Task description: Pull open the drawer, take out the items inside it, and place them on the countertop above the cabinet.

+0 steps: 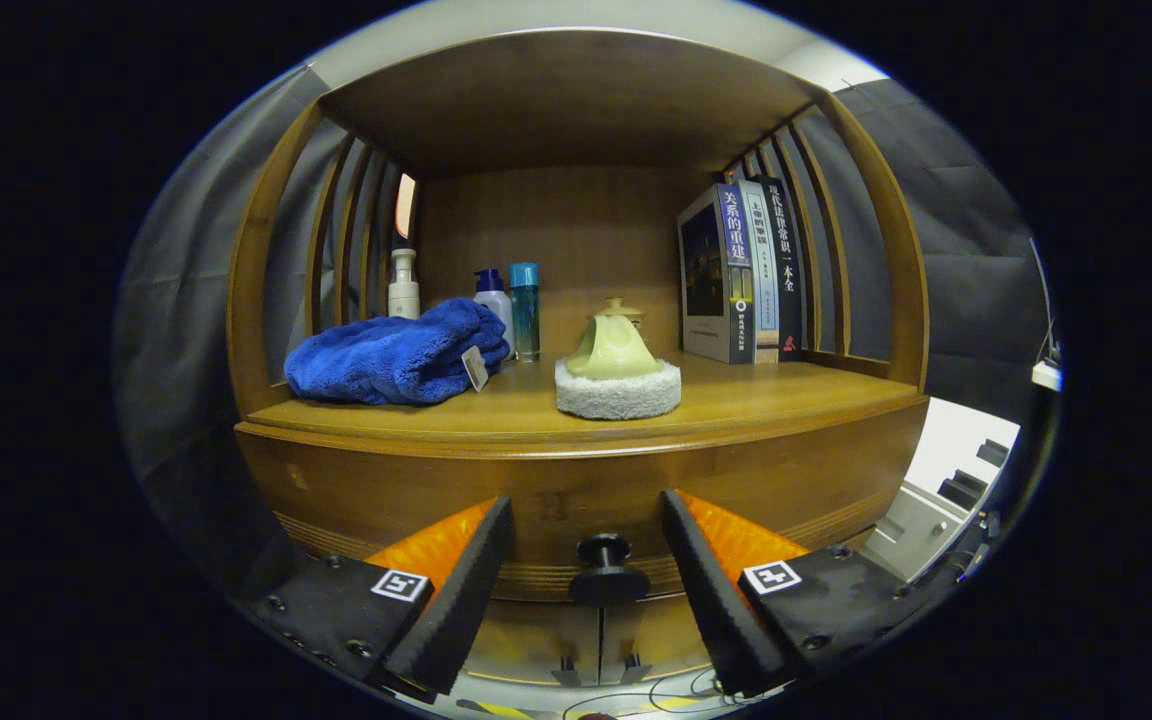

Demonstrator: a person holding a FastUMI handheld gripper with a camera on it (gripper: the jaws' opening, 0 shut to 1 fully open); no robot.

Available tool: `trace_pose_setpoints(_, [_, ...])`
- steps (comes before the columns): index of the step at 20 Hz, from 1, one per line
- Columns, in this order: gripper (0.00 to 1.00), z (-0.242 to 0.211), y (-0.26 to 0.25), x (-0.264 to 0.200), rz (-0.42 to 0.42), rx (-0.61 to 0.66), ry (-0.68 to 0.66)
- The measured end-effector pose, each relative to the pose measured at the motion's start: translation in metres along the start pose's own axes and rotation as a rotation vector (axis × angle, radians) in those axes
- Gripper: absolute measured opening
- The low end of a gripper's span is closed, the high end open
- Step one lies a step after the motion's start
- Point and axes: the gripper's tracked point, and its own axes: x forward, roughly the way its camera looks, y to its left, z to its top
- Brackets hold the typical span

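My gripper (586, 575) is spread wide, fingers apart, the black drawer knob (604, 566) between them with free room on both sides. At 12 o'clock, above the drawer front (576, 505), the countertop edge (576, 432) carries a blue towel (396, 355) and sponge (618, 388).

Towel (396, 355) left of sponge (618, 388), books (744, 272) right

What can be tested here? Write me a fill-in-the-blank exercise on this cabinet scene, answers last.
1. The drawer knob sits ____ the gripper's open fingers.
2. The towel on the countertop is ____ in colour.
3. The books stand ____ beside the slats.
4. The drawer is ____.

Answers: between; blue; upright; closed
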Motion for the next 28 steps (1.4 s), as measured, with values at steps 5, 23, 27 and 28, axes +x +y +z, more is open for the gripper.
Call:
trace_pose_setpoints(5, [0.98, 0.042, 0.011, -0.056, 0.033, 0.045, -0.066])
trace_pose_setpoints(23, [0.98, 0.175, 0.006, -0.268, 0.101, -0.012, -0.194])
trace_pose_setpoints(27, [0.98, 0.178, 0.011, -0.278, 0.119, -0.007, -0.195])
trace_pose_setpoints(28, [0.98, 0.177, 0.013, -0.278, 0.125, -0.005, -0.192])
